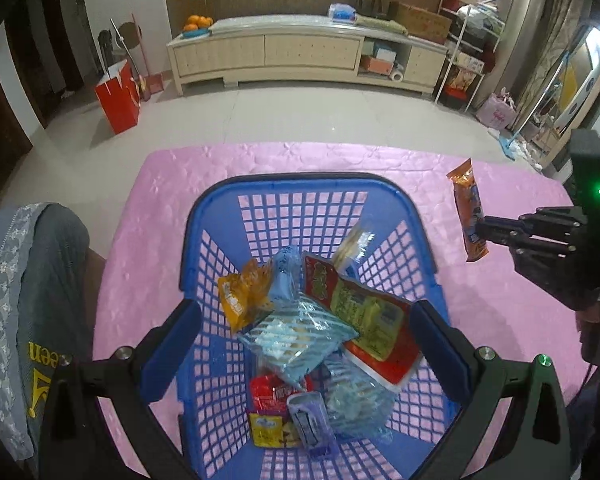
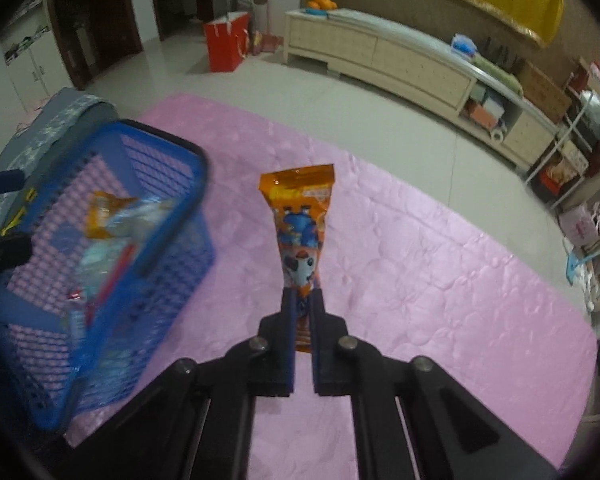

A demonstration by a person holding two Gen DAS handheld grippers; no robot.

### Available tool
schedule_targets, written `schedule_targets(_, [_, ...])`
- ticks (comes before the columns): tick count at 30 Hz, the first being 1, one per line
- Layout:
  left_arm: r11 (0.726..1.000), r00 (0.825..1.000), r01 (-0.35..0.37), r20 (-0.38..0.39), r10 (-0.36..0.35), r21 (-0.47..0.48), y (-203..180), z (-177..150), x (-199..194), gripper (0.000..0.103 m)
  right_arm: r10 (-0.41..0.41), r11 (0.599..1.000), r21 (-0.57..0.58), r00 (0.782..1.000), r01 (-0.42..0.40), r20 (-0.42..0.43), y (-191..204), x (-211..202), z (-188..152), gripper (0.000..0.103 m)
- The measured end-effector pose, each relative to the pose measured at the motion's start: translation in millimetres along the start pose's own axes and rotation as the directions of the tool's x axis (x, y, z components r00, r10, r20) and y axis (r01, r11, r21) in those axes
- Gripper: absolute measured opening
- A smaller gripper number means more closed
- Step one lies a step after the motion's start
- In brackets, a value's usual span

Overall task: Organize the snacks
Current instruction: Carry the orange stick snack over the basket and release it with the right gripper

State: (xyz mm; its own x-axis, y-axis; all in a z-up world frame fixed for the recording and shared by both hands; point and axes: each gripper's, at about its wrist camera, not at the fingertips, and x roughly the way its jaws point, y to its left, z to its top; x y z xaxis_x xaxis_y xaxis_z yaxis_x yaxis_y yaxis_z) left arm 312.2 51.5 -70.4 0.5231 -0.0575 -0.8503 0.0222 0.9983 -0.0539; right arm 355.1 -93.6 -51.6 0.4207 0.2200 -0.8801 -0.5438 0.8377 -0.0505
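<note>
A blue plastic basket stands on the pink table cover and holds several snack packets, among them a red and green pack and a clear blue-striped pack. My left gripper is open and empty, hovering over the basket. My right gripper is shut on an orange snack packet and holds it upright above the table, right of the basket. In the left wrist view the right gripper and the orange packet show at the right.
The pink cover spans the table. A grey garment lies at the table's left edge. Beyond are a tiled floor, a red bag and a long cream cabinet.
</note>
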Motion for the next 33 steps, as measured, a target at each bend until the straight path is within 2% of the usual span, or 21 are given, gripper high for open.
schedule_targets(7, [1.0,0.998,0.018,0.062,-0.019,0.002,-2,-18,-40,0.103,0.018,0.999,-0.03,0.998,-0.016,0.062,31,-53,1,0.008])
schedule_targets(16, [1.0,0.993,0.028,0.115,-0.026,-0.015,13,-38,-79,0.103,0.069,0.997,-0.045,0.992,-0.064,0.106,71,-95,-1,0.009])
schedule_targets(25, [0.998,0.99,0.017,0.143,-0.009,-0.056,39,-56,-93,0.103,0.141,0.988,-0.071,0.987,-0.136,0.075,118,-83,4,0.008])
schedule_targets(33, [0.998,0.989,-0.015,0.147,0.023,-0.055,55,-74,-90,0.103,0.204,0.977,-0.053,0.979,-0.205,-0.027,163,-38,6,0.008])
